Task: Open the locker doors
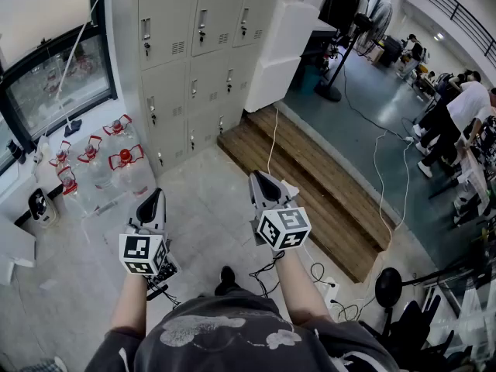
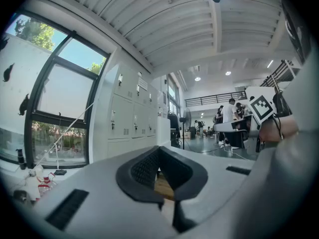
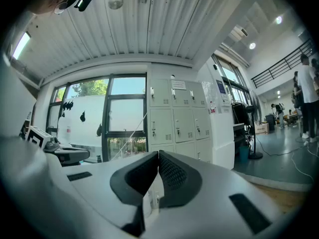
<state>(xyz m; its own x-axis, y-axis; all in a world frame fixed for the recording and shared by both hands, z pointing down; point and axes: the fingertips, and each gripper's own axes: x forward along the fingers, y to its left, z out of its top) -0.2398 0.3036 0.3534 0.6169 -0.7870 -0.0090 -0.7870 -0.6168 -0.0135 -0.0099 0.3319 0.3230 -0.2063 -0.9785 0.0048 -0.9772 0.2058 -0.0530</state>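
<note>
Locker doors (image 1: 203, 22), in three columns and all shut, stand ahead across open floor (image 1: 205, 215), between water jugs (image 1: 124, 165) on the left and a wooden step (image 1: 310, 184) on the right. Left hand-held gripper (image 1: 153, 197) and right hand-held gripper (image 1: 259, 177) are both pressed together and empty.

grey locker doors (image 1: 209, 22), seemingly all shut, upright

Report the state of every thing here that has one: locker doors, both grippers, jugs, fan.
Grey metal locker doors: all those in view shut, none opened yet.
Left gripper: shut, nothing between the jaws.
Right gripper: shut, nothing between the jaws.
Clear plastic water jugs with red handles: upright on the floor.
Black pedestal fan: standing upright; whether it runs cannot be told.
</note>
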